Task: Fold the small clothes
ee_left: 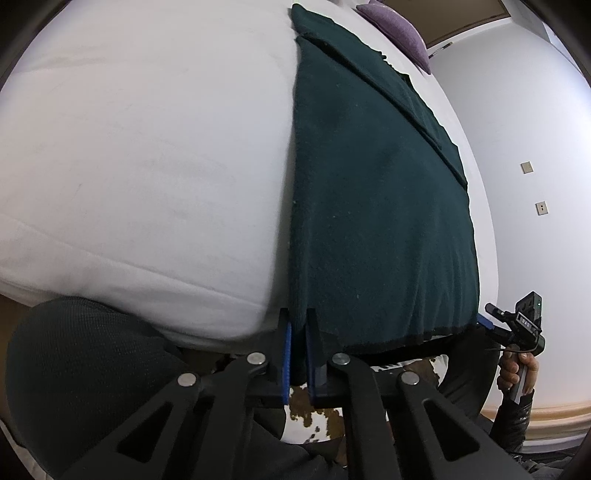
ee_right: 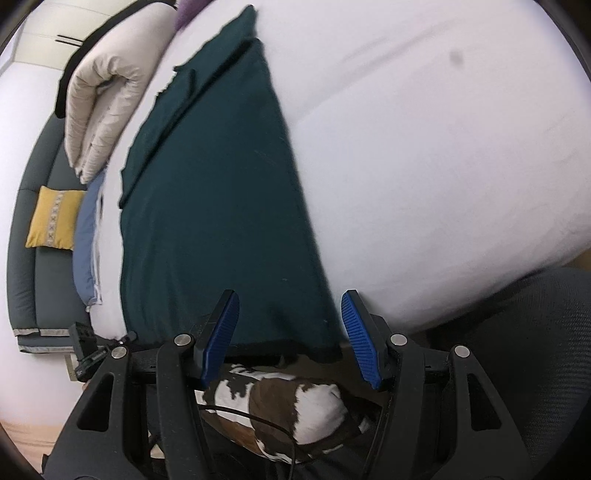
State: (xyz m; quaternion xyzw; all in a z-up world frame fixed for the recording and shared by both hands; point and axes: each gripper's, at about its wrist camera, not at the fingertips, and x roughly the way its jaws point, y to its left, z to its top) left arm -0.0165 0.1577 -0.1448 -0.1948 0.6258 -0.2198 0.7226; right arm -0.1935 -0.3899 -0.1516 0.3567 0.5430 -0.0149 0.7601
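Left wrist view: dark green garment (ee_left: 376, 192) lies flat on a white bed cover (ee_left: 140, 166), running lengthwise away from the camera, with a narrower folded layer along its far right side. Its near hem hangs at the bed's edge. Left gripper (ee_left: 298, 343) has its blue pads drawn in to a narrow slit, clamped on the garment's near left corner; a strip of the green cloth sits between them. At the far right of this view a hand (ee_left: 517, 373) in a dark sleeve grips the handle of the other tool, whose blue tip sits at the garment's near right corner. A purple cushion (ee_left: 399, 33) shows at the head of the bed, and a black mesh chair back (ee_left: 74, 369) fills the lower left. Right wrist view: right gripper (ee_right: 291, 332) stands about half open, blue pads on either side of the garment's (ee_right: 221, 206) near right corner, the hem lying between them; the pads do not press on the cloth. Beyond the bed's left edge sit a rolled beige duvet (ee_right: 99, 107), a blue pillow (ee_right: 85, 243) and a yellow cushion (ee_right: 51, 218) on a grey sofa (ee_right: 44, 155). A brown-and-white patterned cloth (ee_right: 280, 406) shows below the jaws.
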